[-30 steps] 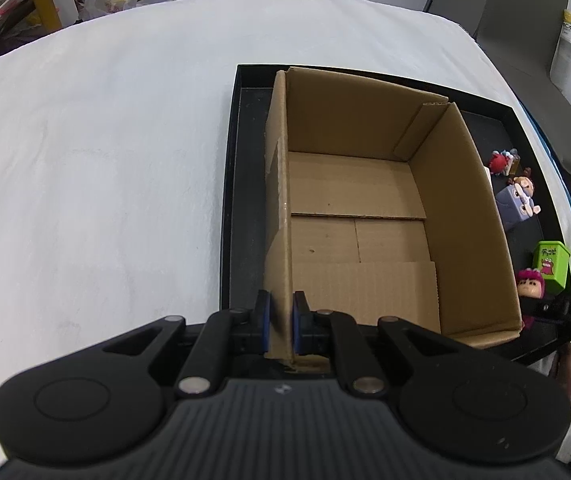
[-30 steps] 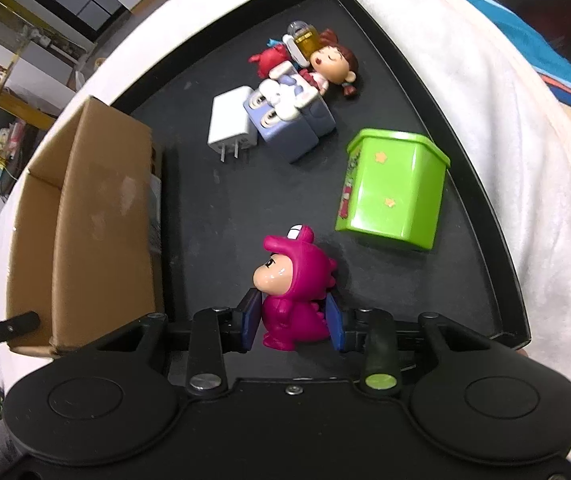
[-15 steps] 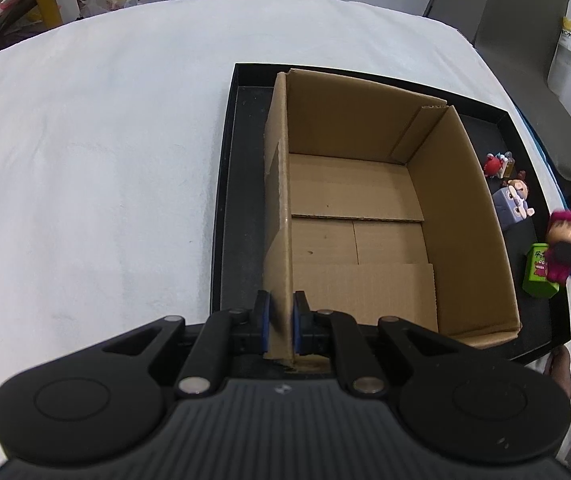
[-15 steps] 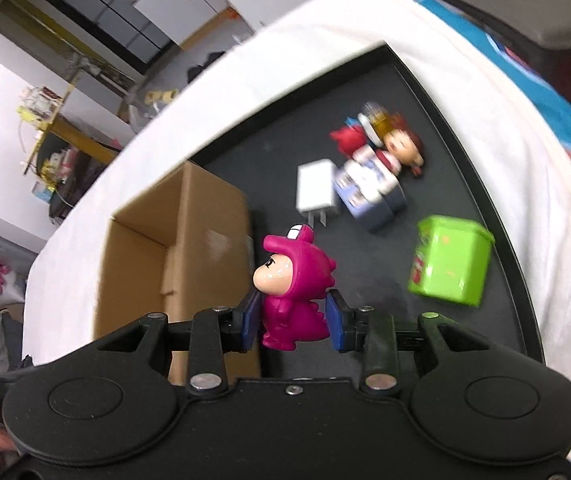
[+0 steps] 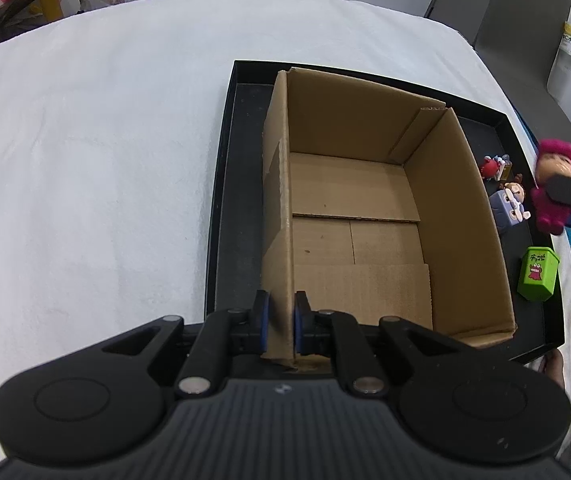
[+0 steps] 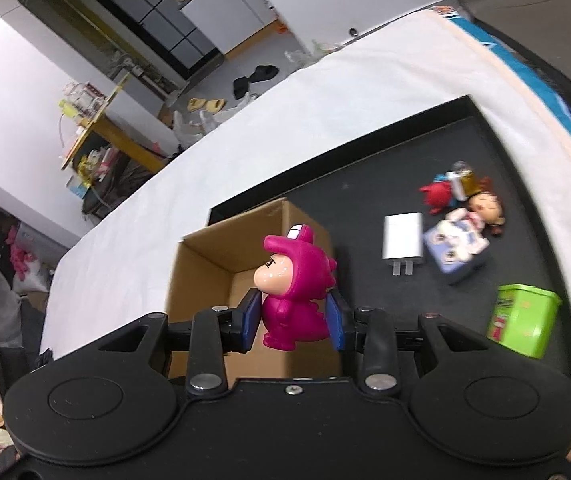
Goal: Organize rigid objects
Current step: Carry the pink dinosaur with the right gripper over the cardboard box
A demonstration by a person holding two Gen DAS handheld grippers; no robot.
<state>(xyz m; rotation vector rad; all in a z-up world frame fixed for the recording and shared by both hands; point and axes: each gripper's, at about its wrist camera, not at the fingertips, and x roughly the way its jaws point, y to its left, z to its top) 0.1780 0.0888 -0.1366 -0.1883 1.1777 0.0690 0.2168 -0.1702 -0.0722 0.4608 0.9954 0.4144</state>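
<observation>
Lifted off the tray since the earlier frame, the right gripper now carries the pink figure above the box rim — pads clenched on the figure's lower body. Left gripper has not shifted; it is clamped on the box's near wall. Box stands in the tray, interior bare. Charger, green bin and small toys remain on the tray beside it. Risk: the grip sits low on a smooth, rounded figure — a tilt could pivot it loose before it clears the wall, dropping it outside the box.
</observation>
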